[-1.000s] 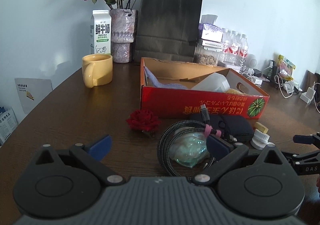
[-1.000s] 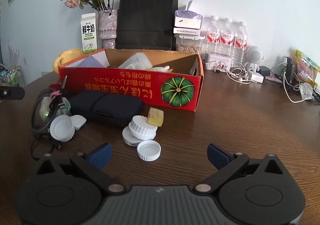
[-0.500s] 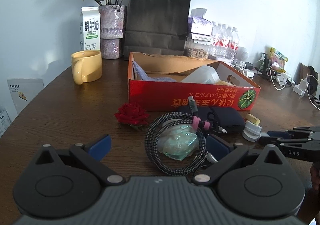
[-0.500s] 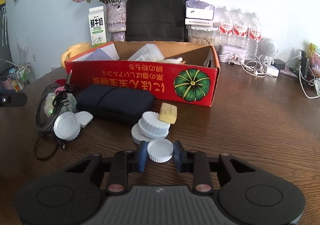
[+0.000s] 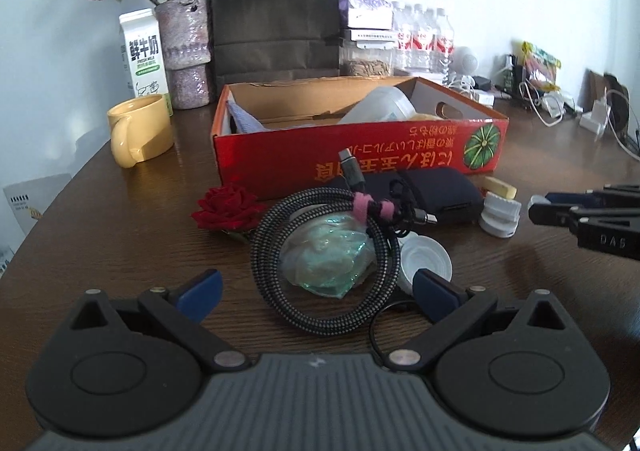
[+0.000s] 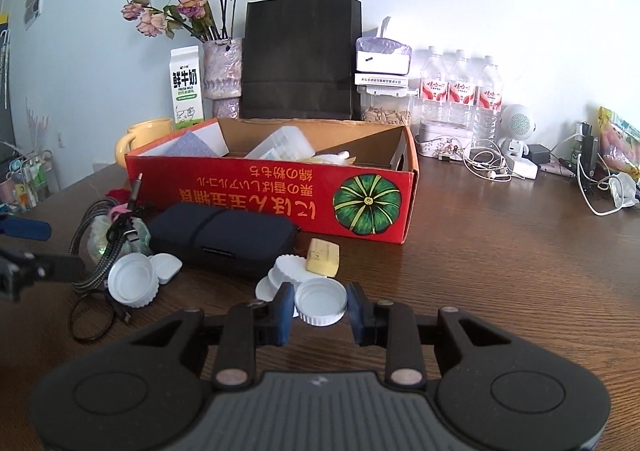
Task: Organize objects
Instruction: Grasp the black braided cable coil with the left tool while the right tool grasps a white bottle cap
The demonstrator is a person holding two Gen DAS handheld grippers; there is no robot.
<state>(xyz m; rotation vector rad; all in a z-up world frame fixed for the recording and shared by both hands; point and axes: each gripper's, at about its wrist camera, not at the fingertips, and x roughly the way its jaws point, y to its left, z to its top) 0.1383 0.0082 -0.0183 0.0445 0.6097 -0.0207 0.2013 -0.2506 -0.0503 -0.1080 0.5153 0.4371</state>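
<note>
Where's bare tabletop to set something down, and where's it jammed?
Free: the wood right of the red box, up to the earphone wires; also between the yellow mug and red rose. Jammed: box front, with coiled cable, dark pouch, white caps.

Box [image 6: 276,187] contents mostly hidden behind red front wall; only tops of clear tub [image 6: 280,147] and blue cloth [image 6: 192,143] visible. Mug [image 6: 140,133] partly behind box in right view. Right claw [image 5: 538,209] cut off by frame edge in left view; cap hidden there. Pouch [image 5: 440,191] partly covered by cable [image 5: 320,251]. Print on jar [image 5: 368,67] label too small to read.
</note>
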